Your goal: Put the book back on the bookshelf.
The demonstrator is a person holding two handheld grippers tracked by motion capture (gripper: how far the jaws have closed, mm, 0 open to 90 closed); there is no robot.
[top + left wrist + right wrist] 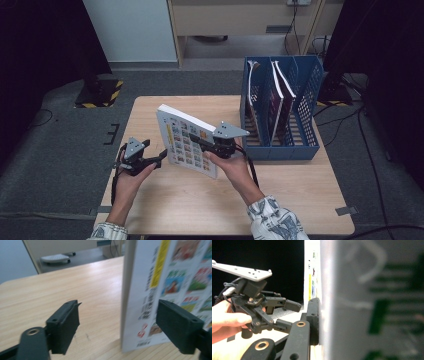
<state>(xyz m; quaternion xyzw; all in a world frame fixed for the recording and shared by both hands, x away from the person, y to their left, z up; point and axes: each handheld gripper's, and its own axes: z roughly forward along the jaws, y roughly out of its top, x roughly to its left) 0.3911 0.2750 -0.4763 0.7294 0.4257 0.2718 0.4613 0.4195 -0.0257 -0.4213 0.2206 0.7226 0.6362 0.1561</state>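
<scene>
I have my left tongs near me, low over the pale wooden table. Their jaws stand wide apart and hold nothing, with the book's edge between them but not pressed. I think they let go so the other side can carry it.

My right tongs are clamped tight on the thick white book with small colour pictures on its cover. It stands up on its bottom edge on the table, near the middle.

Farther back sits the blue plastic file rack, already holding books upright. I think I keep this book upright so it slides into a slot there.
</scene>
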